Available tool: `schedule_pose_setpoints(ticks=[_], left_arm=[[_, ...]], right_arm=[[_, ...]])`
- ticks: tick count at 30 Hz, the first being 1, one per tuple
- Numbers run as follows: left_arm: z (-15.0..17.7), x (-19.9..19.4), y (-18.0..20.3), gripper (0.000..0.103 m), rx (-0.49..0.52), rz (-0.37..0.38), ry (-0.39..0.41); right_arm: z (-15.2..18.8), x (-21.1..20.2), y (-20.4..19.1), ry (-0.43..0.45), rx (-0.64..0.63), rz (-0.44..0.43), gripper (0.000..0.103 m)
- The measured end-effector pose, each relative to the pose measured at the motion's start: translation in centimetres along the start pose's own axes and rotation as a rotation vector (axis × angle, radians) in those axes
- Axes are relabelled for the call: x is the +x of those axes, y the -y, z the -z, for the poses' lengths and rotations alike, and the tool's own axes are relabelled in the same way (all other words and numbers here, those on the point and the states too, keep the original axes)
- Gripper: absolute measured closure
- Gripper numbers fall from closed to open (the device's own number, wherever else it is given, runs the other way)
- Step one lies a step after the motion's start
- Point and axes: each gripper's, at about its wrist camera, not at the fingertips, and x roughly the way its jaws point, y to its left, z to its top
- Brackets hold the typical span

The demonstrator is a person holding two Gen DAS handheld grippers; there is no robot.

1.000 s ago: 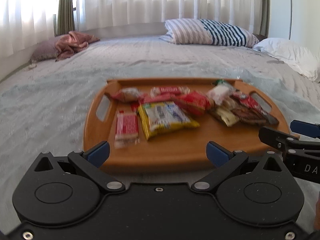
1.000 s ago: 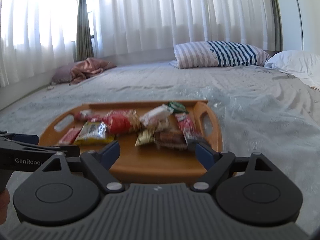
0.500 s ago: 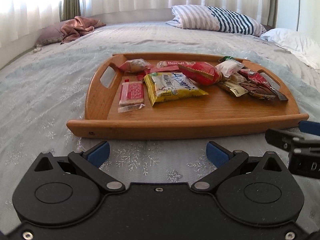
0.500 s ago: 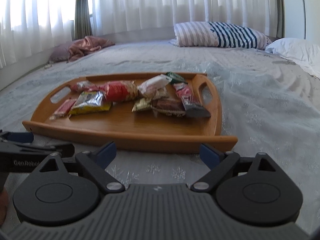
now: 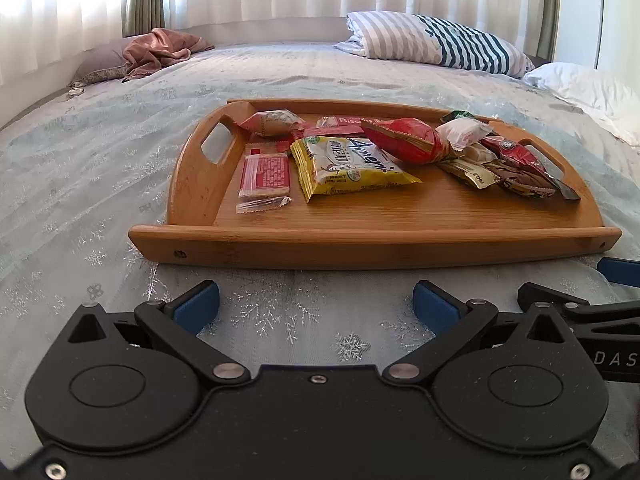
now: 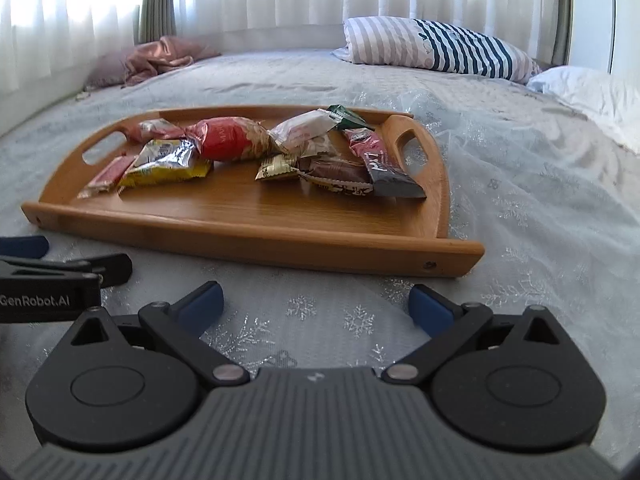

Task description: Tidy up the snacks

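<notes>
Where scattered, crinkly snack packets [image 5: 352, 162]

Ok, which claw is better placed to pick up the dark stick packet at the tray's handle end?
Right, probably. The right claw is open and empty, facing the tray end where the dark stick packet lies.
</notes>
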Motion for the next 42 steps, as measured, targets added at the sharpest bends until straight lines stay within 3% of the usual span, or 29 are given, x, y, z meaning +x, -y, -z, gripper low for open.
schedule_pose_setpoints(ticks=[6,42], left_arm=[[0.05,0.0,-0.05,0.0,-0.002,0.002,0.001],[0.12,0.2,0.12,0.0,0.005,-0.006,0.002]], right_arm=[[0.01,0.15,0.32,-0.006,0.022,0.033,0.0],[-0.06,0.42,0.69,-0.017,0.037,0.018,0.0]])
